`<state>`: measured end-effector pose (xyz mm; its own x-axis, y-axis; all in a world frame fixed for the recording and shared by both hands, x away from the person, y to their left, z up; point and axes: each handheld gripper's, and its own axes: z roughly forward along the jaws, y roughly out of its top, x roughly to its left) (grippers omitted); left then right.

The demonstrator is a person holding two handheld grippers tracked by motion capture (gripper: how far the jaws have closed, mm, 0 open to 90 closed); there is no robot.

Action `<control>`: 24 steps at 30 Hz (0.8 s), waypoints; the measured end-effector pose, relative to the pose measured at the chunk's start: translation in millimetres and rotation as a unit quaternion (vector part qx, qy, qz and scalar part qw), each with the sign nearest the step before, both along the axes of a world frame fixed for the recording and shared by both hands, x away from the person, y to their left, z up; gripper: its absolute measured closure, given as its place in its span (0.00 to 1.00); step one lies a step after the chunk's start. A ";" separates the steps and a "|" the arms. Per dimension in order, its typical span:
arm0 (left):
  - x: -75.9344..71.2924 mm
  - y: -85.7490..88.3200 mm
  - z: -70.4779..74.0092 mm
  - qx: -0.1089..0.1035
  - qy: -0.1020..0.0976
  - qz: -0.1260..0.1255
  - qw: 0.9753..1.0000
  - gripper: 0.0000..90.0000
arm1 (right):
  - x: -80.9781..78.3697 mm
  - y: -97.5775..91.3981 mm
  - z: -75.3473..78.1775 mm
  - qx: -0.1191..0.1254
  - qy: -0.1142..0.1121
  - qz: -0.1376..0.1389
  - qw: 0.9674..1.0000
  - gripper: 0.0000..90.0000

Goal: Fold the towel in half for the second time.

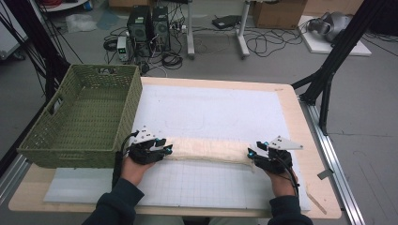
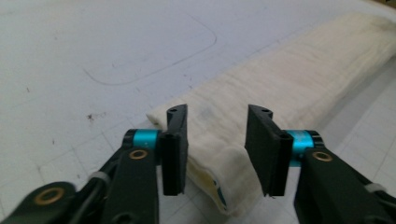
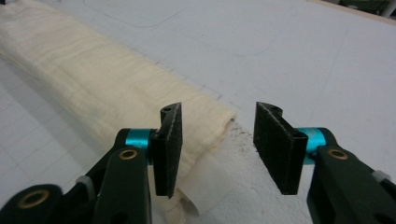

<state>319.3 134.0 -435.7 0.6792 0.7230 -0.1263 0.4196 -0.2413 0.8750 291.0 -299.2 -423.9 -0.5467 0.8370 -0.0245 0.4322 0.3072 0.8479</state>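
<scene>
Left gripper (image 2: 217, 142) jaws apart, straddling folded cloth (image 2: 289, 88) end; right gripper (image 3: 217, 147) likewise

Room and background, as seen from the high view:
- Counter (image 1: 300, 122): pale wood top, mostly covered by a white gridded mat (image 1: 211, 112).
- Floor (image 1: 375, 108): grey and smooth, with loose black cables (image 1: 267, 44) trailing across it.
- Two dark computer towers (image 1: 149, 26) standing on the floor beyond the counter.
- White desk legs (image 1: 241, 28) behind them.
- Cardboard box (image 1: 279, 13) at the far right.
- Black frame struts (image 1: 338, 51) rising at both sides.
- Metal rail (image 1: 335, 159) along the counter's right edge.
</scene>
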 end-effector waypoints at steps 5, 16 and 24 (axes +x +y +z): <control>-3.9 3.4 11.9 -0.044 -0.034 0.000 0.998 0.40 | -2.8 -6.7 9.5 0.007 -0.019 -0.016 1.000 0.42; -8.2 10.2 20.0 -0.083 -0.051 0.015 0.995 0.21 | -12.8 -27.1 19.5 0.017 -0.041 -0.021 0.999 0.13; -12.4 10.6 22.5 -0.076 -0.070 0.006 0.995 0.21 | -16.9 -35.2 21.9 0.020 -0.048 -0.022 0.998 0.13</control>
<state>306.9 144.6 -413.2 0.6890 0.7110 -0.1404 0.2941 -0.0973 0.9508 274.1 -334.4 -402.0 -0.5069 0.8610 -0.0407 0.3610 0.2549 0.8971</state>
